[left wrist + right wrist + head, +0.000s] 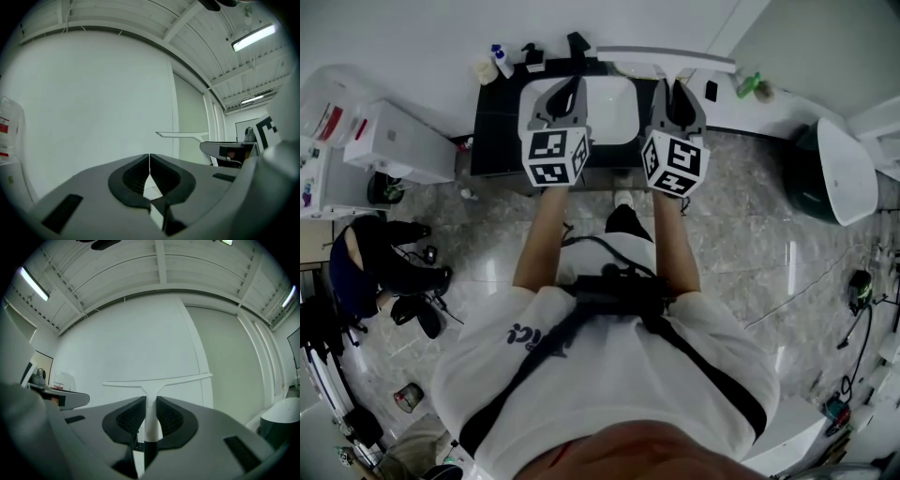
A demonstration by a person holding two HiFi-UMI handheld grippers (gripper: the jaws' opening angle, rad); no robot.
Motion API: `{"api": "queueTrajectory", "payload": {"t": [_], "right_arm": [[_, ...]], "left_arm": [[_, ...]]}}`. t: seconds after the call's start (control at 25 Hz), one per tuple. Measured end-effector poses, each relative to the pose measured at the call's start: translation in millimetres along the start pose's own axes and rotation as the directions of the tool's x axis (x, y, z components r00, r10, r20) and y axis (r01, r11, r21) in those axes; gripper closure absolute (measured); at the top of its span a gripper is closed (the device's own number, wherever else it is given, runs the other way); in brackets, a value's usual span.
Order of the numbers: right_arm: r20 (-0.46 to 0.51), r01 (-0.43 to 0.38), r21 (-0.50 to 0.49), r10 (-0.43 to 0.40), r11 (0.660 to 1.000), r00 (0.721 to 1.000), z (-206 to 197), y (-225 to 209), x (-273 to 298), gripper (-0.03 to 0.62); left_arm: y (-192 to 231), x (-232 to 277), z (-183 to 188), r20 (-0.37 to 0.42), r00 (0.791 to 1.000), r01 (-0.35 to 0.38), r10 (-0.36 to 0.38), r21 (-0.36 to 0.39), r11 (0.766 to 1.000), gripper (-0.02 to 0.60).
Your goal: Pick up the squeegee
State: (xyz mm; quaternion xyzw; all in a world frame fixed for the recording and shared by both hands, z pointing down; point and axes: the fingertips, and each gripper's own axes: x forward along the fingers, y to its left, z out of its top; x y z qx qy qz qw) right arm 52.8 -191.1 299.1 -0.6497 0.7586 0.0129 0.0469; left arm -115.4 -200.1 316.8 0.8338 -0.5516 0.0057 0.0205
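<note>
The right gripper (150, 404) clamps the squeegee (155, 379) by its stem. It is a white T: a slim handle flaring into a long, thin crossbar, level ahead of the jaws, facing a pale wall (131, 338). The left gripper (149, 163), alongside, is closed and empty.

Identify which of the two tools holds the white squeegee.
The right tool: its jaws clamp the squeegee by the handle; the left tool is shut, empty.

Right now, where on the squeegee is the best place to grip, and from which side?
The straight handle of the squeegee, from its tail end: the wide blade crosses the top like a T. The right gripper holds it so.
</note>
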Motion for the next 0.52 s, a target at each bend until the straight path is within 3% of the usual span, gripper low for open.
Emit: {"api": "queueTrajectory", "payload": {"t": [0.52], "right_arm": [[0.006,0.016,-0.018,-0.015,1.000,1.000,3.3,3.1,0.3,0.513]], "left_arm": [[0.0,1.4,-0.5,0.007,1.000,0.027,-0.027,-0.001,1.000,0.569]]}}
